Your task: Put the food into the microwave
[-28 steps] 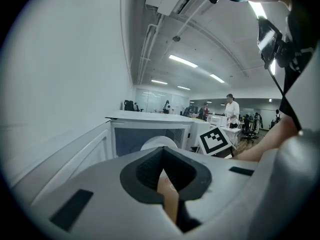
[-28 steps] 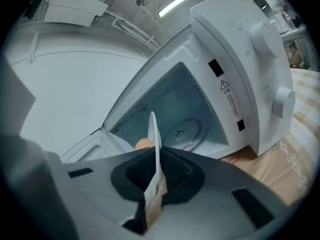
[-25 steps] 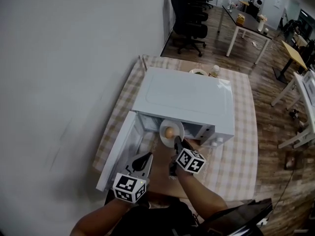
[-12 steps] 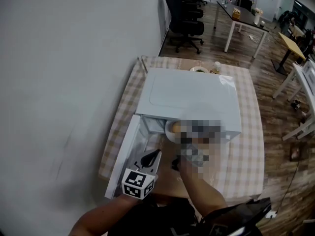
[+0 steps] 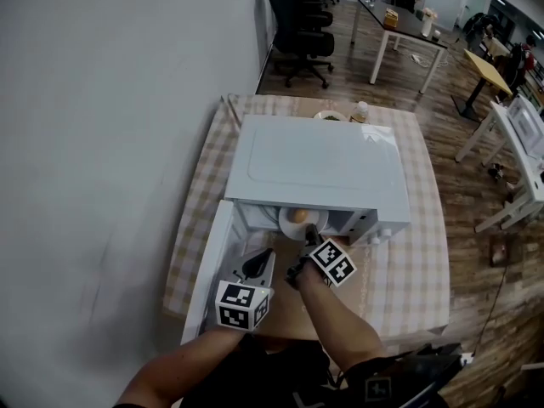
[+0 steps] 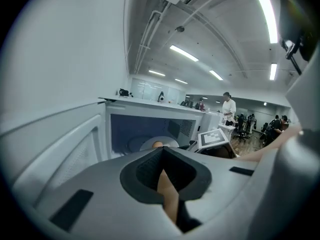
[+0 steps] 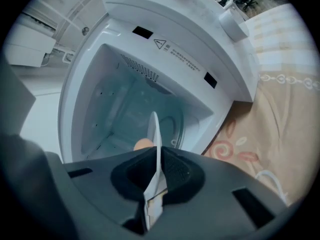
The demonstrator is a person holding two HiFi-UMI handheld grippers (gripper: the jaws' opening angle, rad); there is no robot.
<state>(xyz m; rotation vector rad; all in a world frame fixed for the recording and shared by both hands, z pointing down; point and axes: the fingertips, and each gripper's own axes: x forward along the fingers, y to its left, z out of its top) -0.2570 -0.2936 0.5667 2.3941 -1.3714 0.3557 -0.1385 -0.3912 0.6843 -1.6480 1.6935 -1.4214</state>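
Note:
A white microwave (image 5: 314, 164) stands on a checked tablecloth, its door (image 5: 208, 266) swung open to the left. A white plate (image 5: 286, 223) carrying a round orange-brown piece of food (image 5: 297, 216) sits in the microwave's mouth. My right gripper (image 5: 308, 235) is shut on the plate's near rim. In the right gripper view the plate (image 7: 154, 134) shows edge-on between the jaws, with the food (image 7: 143, 145) beyond it. My left gripper (image 5: 257, 264) hovers shut and holding nothing beside the open door, pointing into the cavity (image 6: 145, 129), where the plate (image 6: 142, 143) shows.
A grey wall runs along the left side. A small bowl (image 5: 327, 116) and a bottle (image 5: 362, 110) stand behind the microwave. A peach patterned mat (image 7: 250, 149) lies in front of it. Office chairs (image 5: 297, 24) and desks (image 5: 399, 24) stand farther back.
The plate has gone deeper into the microwave's mouth as my right gripper rolled and sank. My left gripper has moved forward, closer to the open door.

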